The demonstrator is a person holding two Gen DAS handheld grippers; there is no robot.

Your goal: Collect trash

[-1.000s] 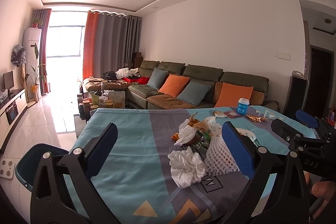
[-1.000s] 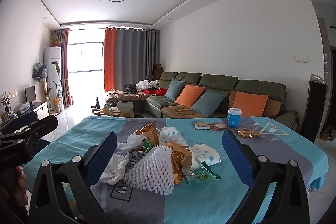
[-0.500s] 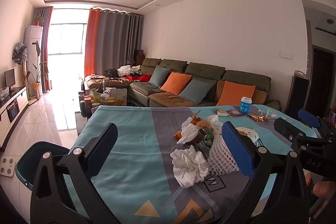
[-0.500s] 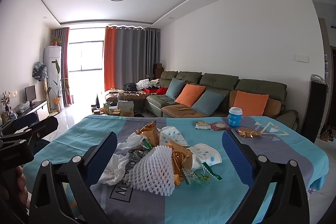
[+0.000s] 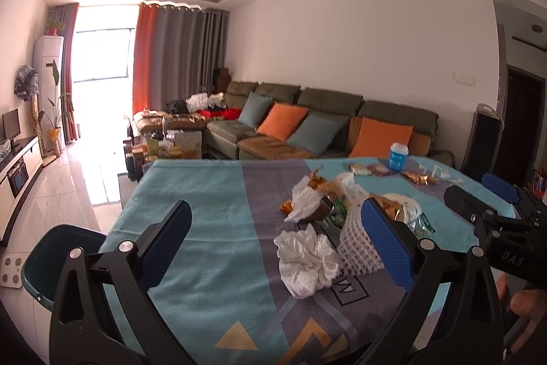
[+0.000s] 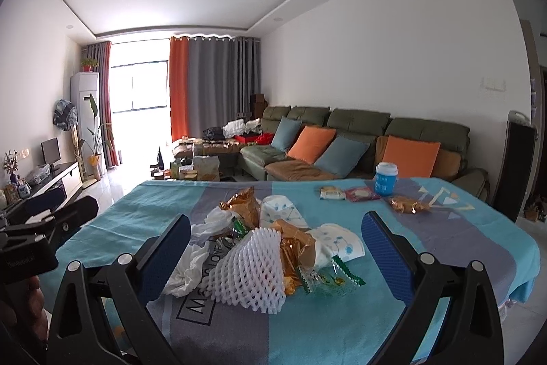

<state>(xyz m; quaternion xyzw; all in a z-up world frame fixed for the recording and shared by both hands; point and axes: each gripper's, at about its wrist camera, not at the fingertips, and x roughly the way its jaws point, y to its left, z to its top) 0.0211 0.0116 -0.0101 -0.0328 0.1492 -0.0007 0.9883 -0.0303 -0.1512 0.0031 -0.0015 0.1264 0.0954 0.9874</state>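
Here, both grippers (left (image 5: 277, 238), right (image 6: 276, 248)) spread, empty; "DAS" on right gripper; tablecloth (image 6: 191, 307) lettering partly hidden.

1. White letters "DAS" are read on the black body of the right gripper (image 5: 495, 194), seen at the right edge of the left wrist view.

2. Small pale lettering is printed on the black body of the left gripper (image 6: 61, 211), at the left edge of the right wrist view; it is too small to be made out.

3. Dark capitals inside a rectangular frame are printed on the grey band of the tablecloth (image 6: 239, 330); "MA" is read, then "LOVE" further along, the middle being covered by trash.

4. White print is carried on the blue cup (image 6: 385, 179); it is illegible.
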